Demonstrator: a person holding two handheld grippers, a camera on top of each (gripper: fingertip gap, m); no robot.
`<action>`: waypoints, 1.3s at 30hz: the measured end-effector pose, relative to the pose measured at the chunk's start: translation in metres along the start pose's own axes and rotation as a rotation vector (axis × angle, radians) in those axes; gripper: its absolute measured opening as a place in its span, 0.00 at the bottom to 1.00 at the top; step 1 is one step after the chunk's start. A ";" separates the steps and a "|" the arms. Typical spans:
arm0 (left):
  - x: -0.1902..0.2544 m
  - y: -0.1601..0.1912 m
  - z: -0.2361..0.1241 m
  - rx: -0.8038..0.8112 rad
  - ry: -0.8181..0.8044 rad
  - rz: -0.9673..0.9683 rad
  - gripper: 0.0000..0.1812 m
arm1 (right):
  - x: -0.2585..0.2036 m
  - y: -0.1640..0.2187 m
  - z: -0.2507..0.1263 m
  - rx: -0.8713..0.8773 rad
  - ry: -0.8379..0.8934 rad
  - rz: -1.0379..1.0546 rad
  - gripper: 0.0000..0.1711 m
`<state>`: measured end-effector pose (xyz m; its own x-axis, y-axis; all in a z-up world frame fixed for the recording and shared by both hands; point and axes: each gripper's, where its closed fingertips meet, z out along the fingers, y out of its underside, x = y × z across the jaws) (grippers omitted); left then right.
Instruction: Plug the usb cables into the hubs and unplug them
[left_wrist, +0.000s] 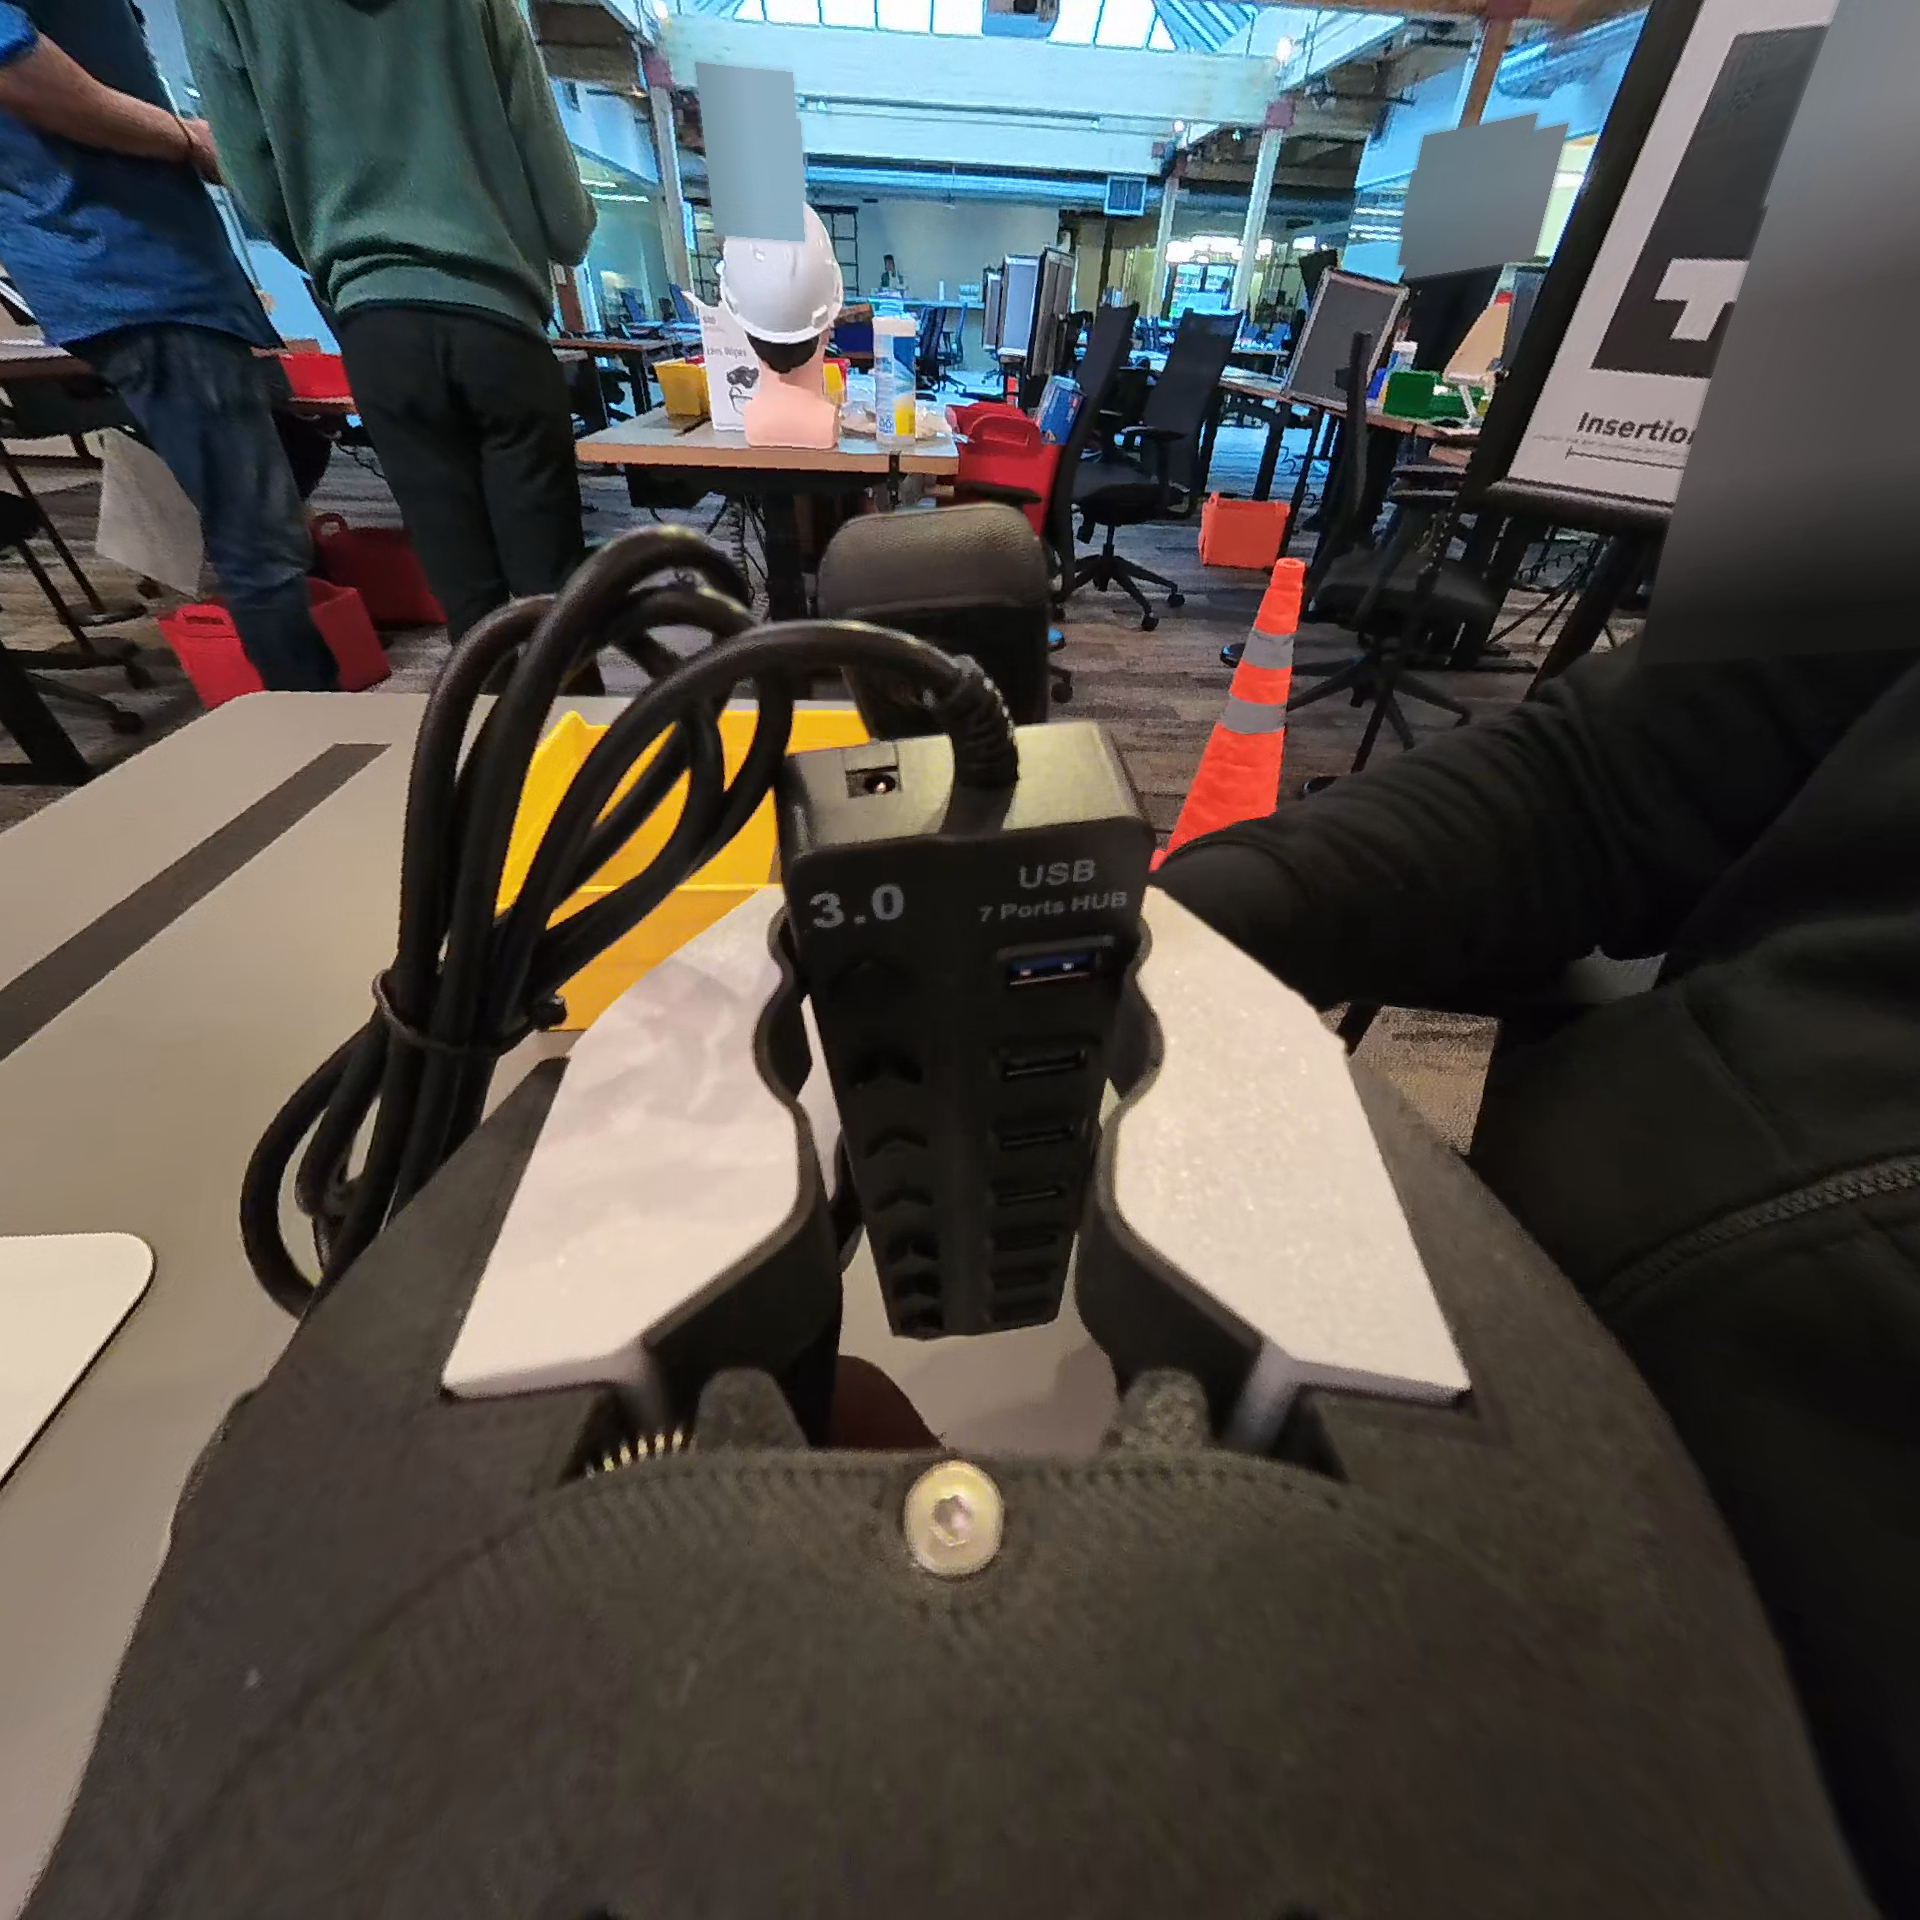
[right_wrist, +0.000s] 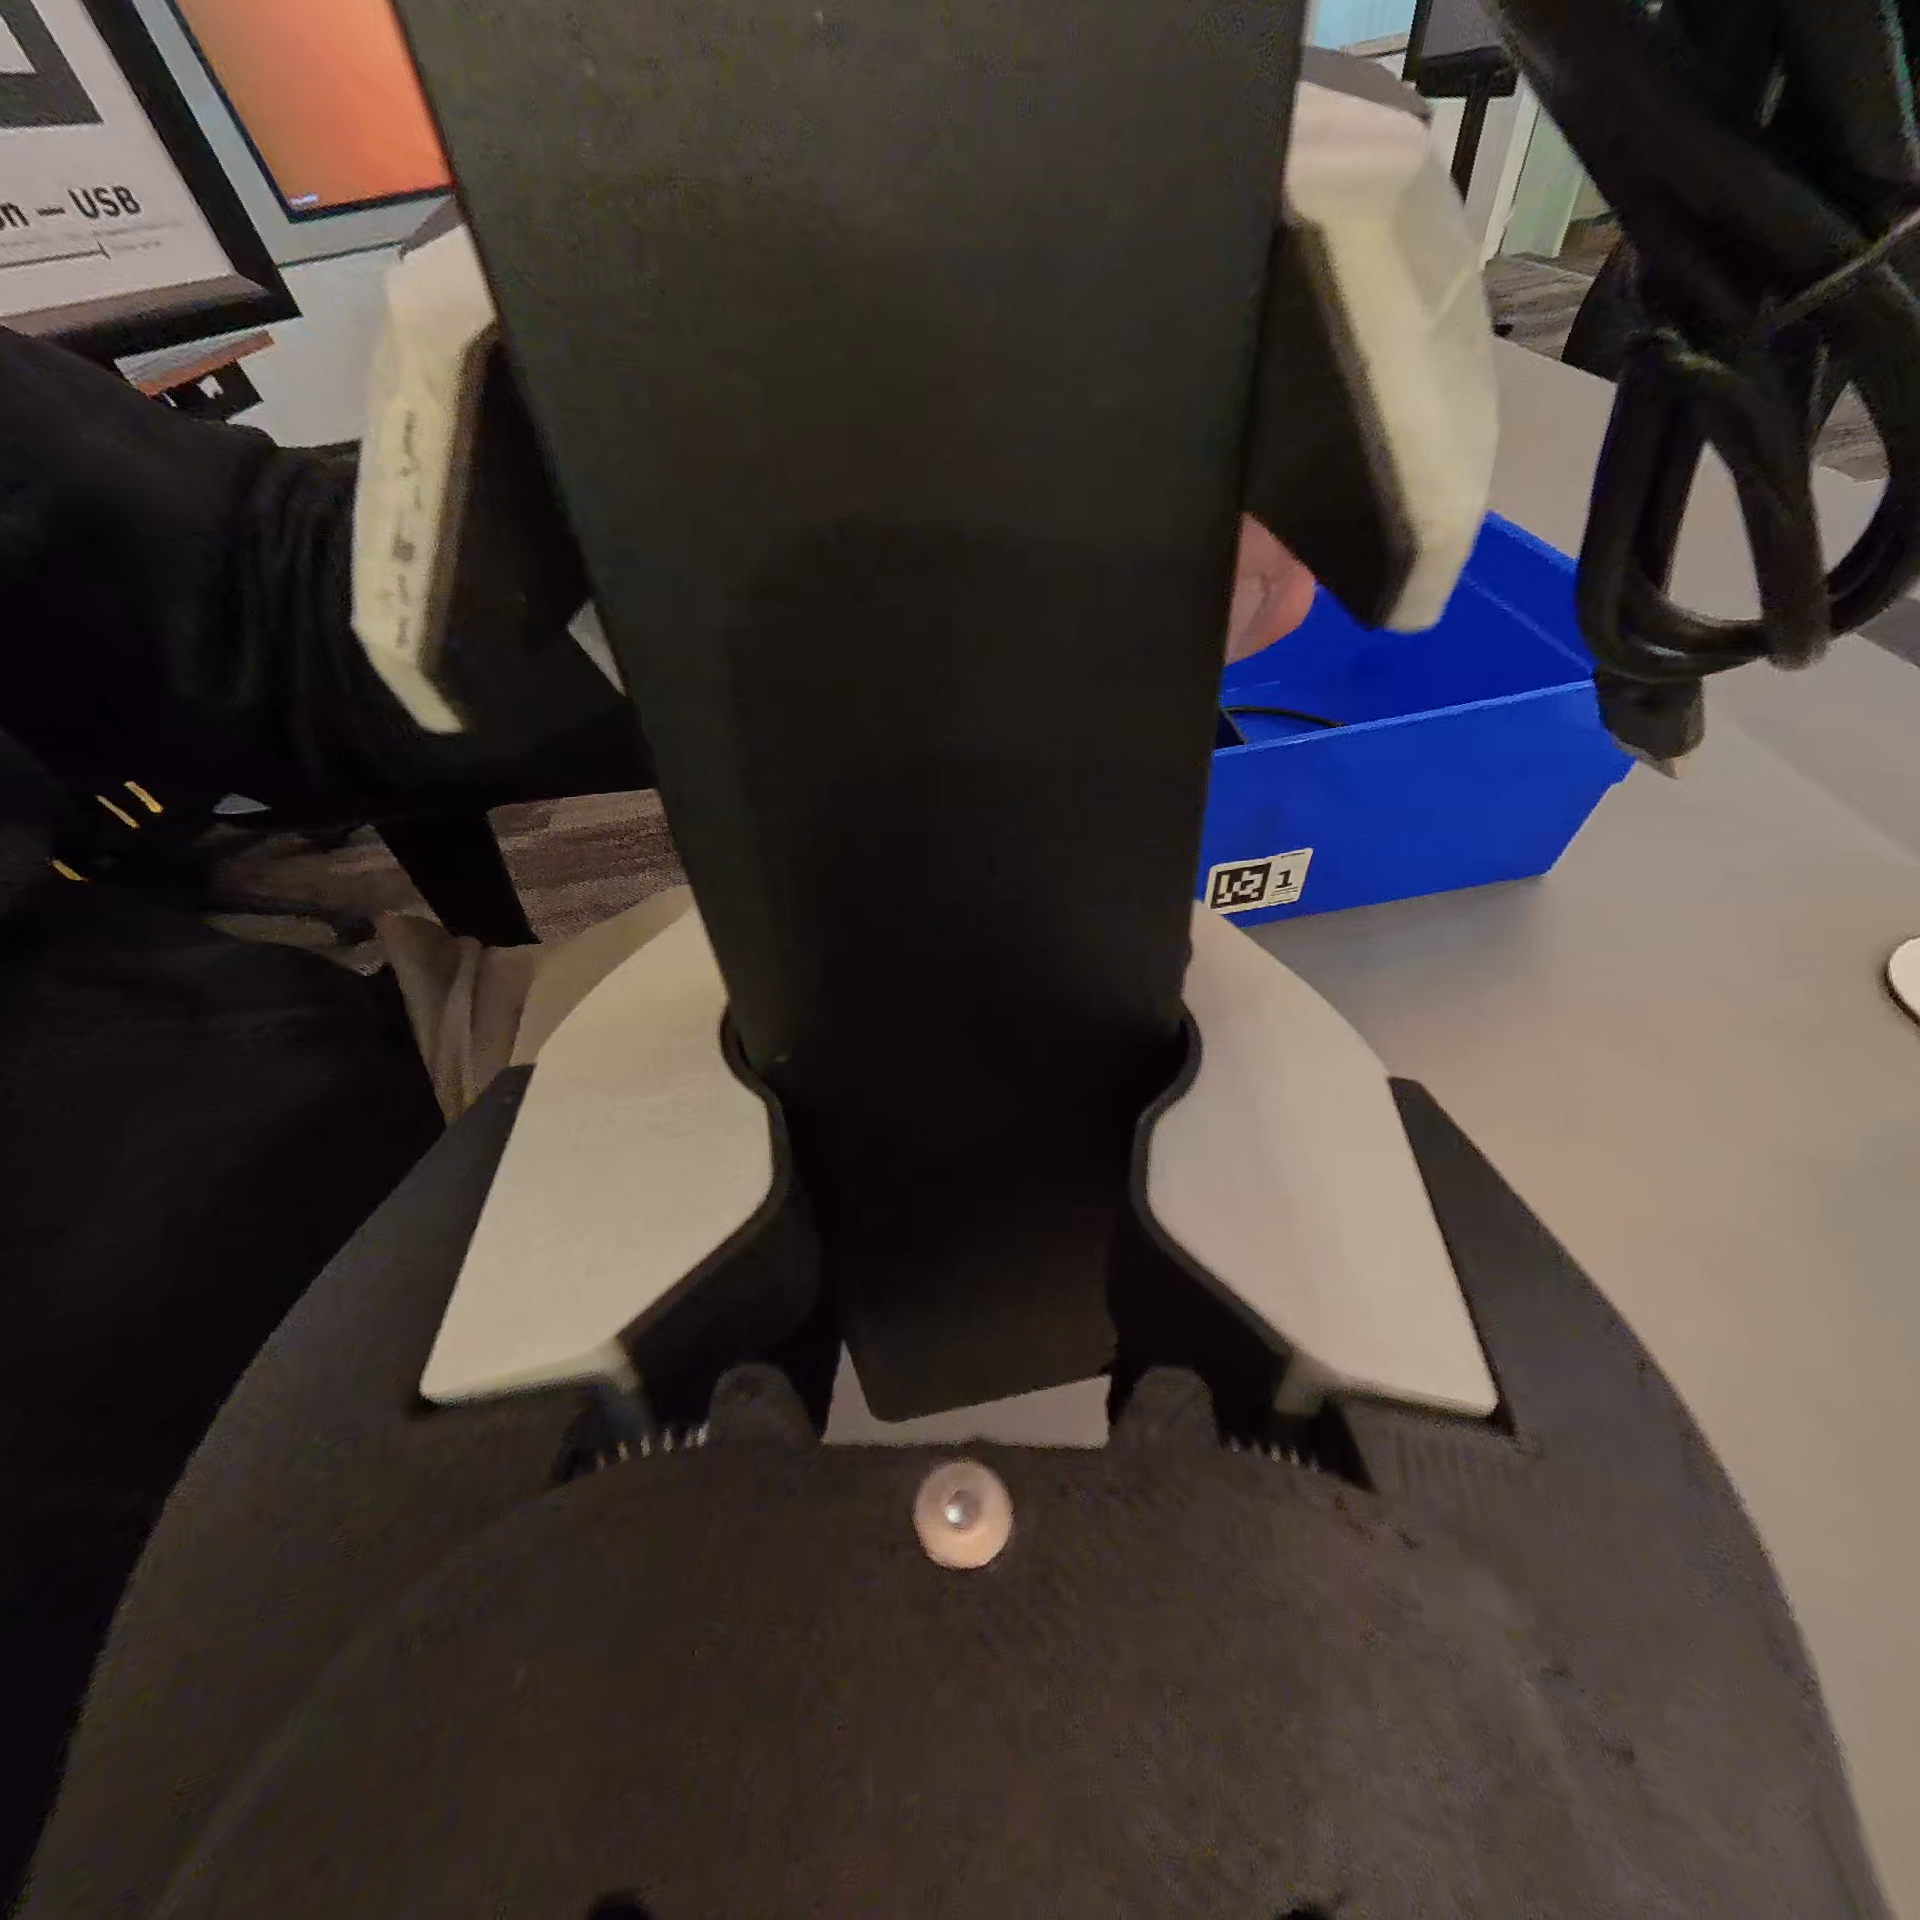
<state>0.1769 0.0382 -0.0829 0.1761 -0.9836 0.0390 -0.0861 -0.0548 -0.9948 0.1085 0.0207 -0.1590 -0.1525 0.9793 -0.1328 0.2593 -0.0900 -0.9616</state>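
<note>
A black multi-port USB hub stands between the fingers of my left gripper, which is shut on its sides. The port face points at the camera and every port I can see is empty. The hub's own black cable, tied in a bundle, loops out of its far end and hangs to the left. In the right wrist view, my right gripper is shut on the plain back of the same hub. The left gripper's white fingers clamp it farther up, and the cable bundle hangs at the upper right.
A yellow bin sits on the grey table behind the hub. A blue bin is on the table to the right. A black sleeve reaches in from the right. An orange cone, chairs and standing people are beyond the table. One gripper's finger ends stand about 9 cm off the other's.
</note>
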 end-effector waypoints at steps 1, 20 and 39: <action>-0.001 0.000 0.000 0.001 -0.004 -0.001 0.31 | 0.001 0.000 -0.001 -0.005 0.004 -0.001 0.40; -0.130 0.030 -0.225 -0.739 -0.864 0.267 0.31 | 0.045 0.004 -0.037 0.072 0.132 0.121 0.40; -0.209 0.242 -0.283 -1.442 -0.760 0.066 0.20 | 0.059 0.010 -0.039 0.094 0.128 0.166 0.40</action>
<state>-0.1582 0.1823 -0.3052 0.5126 -0.7083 -0.4853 -0.8297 -0.5540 -0.0678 0.1390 0.0842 -0.1670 0.0082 0.9641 -0.2655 0.1795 -0.2626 -0.9480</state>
